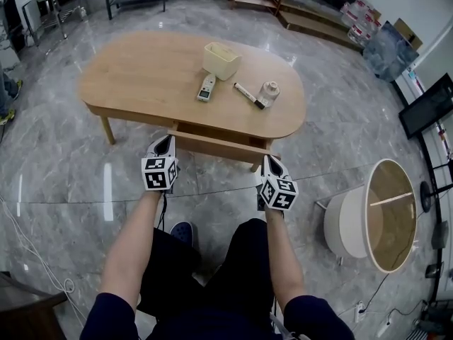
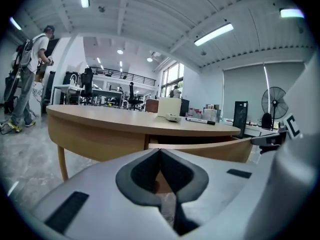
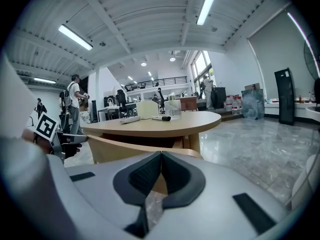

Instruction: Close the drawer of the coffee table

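The oval wooden coffee table (image 1: pixel 141 73) has its drawer (image 1: pixel 216 145) pulled a little way out toward me. My left gripper (image 1: pixel 165 144) is shut, empty, and sits at the drawer front's left end. At the right end, my right gripper (image 1: pixel 271 163) is shut and empty too. The drawer front (image 2: pixel 210 149) fills the middle of the left gripper view just beyond the left gripper (image 2: pixel 160 151). The right gripper view shows the same front (image 3: pixel 125 151) close ahead of the right gripper (image 3: pixel 161 156). I cannot tell whether either gripper touches the wood.
On the tabletop stand a cream box (image 1: pixel 221 59), a small white device (image 1: pixel 206 88), a marker (image 1: pixel 248 95) and a clear cup (image 1: pixel 270 91). A round white side table (image 1: pixel 375 218) stands to my right. A person (image 2: pixel 27 79) stands far off at the left.
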Tool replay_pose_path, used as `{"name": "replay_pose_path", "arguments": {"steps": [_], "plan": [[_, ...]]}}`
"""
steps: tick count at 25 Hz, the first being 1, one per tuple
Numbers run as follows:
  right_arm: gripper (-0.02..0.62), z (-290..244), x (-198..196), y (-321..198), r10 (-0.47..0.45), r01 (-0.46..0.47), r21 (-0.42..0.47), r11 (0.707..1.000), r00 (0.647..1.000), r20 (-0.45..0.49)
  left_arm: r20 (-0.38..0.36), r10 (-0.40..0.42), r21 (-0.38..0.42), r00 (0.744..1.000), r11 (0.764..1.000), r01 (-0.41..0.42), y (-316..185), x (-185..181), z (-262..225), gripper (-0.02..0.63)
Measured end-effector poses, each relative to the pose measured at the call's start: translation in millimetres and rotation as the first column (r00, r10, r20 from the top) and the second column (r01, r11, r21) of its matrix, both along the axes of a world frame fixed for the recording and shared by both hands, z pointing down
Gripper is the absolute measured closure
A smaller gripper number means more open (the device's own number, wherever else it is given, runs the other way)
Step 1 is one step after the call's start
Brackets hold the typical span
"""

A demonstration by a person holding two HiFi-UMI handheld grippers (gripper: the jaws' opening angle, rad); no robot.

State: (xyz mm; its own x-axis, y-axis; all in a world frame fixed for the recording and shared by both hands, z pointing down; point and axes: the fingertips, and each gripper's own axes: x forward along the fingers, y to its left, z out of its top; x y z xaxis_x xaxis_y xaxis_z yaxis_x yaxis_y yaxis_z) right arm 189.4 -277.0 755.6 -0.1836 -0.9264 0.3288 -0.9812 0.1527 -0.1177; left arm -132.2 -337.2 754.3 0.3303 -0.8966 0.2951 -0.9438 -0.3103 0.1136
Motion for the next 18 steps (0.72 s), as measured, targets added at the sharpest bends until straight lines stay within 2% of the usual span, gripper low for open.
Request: {"name": "replay_pose_path", "arguments": {"steps": [5, 12, 16, 18], "plan": [[0.568, -1.9, 1.1, -5.1, -0.009, 0.010, 0.026, 1.000, 1.000, -0.013, -0.012, 0.009, 0.010, 1.000, 1.000, -0.008, -3.4, 0.7, -0.5, 0.580], [0.568, 21.5, -11.7, -0.1, -0.033, 0.032, -0.033, 0.999, 0.999, -0.024, -0.015, 0.041, 0.029, 0.999, 0.999, -0.041, -4.0, -0.2, 0.7, 0.580], [0.568, 27.3, -18.0, -7.6, -0.039, 0.038, -0.030, 0.999, 0.999, -0.021, -0.022, 0.046, 0.043, 0.999, 0.998, -0.045, -4.4, 0.7, 0.3, 0.580], [0.568, 28.2, -16.5, -12.0, -0.014, 0.015, -0.027, 1.000, 1.000, 0.010, -0.023, 0.051, 0.040, 0.998, 0.998, -0.050, -4.4, 2.4, 0.0, 0.580]]}}
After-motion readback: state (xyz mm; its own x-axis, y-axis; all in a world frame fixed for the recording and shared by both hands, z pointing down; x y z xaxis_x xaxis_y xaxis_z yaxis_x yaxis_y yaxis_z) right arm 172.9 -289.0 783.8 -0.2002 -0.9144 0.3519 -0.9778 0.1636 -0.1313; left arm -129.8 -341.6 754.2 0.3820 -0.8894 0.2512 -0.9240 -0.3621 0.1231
